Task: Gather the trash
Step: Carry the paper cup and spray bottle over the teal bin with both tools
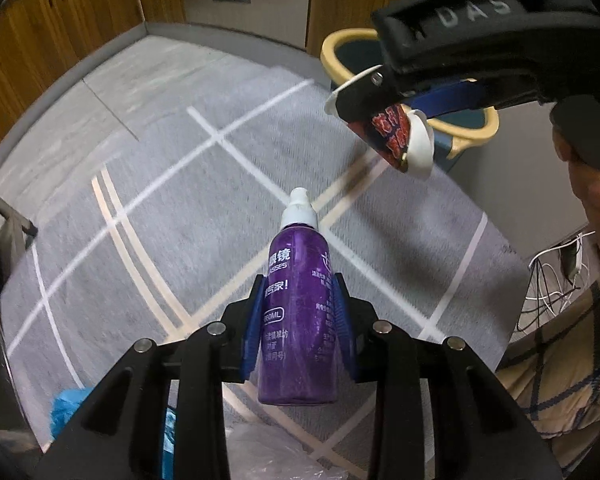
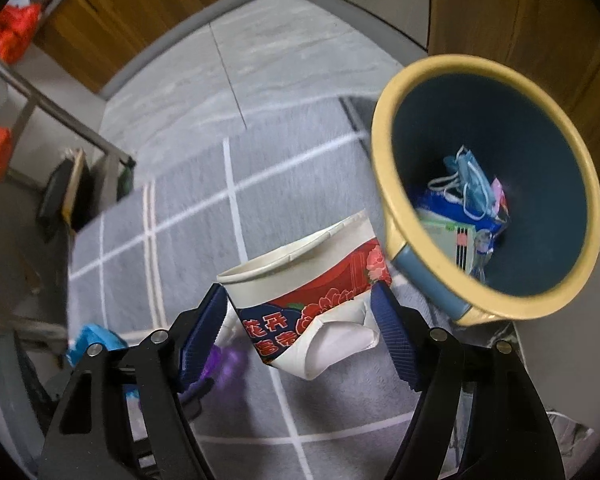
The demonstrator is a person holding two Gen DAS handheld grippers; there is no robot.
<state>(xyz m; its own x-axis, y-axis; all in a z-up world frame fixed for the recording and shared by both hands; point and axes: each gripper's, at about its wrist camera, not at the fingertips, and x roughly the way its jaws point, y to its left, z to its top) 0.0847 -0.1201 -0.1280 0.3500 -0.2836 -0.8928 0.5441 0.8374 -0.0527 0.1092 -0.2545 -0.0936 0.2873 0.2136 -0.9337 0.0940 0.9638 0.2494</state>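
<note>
My left gripper [image 1: 298, 316] is shut on a purple spray bottle [image 1: 298, 312] with a white cap, held above the grey rug. My right gripper [image 2: 302, 318] is shut on a crushed red-and-white paper cup [image 2: 304, 284]; the same cup [image 1: 396, 138] shows in the left wrist view, up right, close to the bin. The blue trash bin with a yellow rim [image 2: 384, 168] stands just right of the cup and holds a blue face mask [image 2: 472, 184] and wrappers. In the left wrist view the bin [image 1: 334, 56] is partly hidden behind the right gripper.
A grey rug with white lines [image 1: 180, 208] covers the floor. Blue crumpled trash [image 2: 94, 340] and clear plastic [image 1: 260, 452] lie on it near me. Wooden cabinets [image 1: 40, 32] line the back. White cables [image 1: 556, 280] lie at the right. A metal-legged table [image 2: 60, 112] stands left.
</note>
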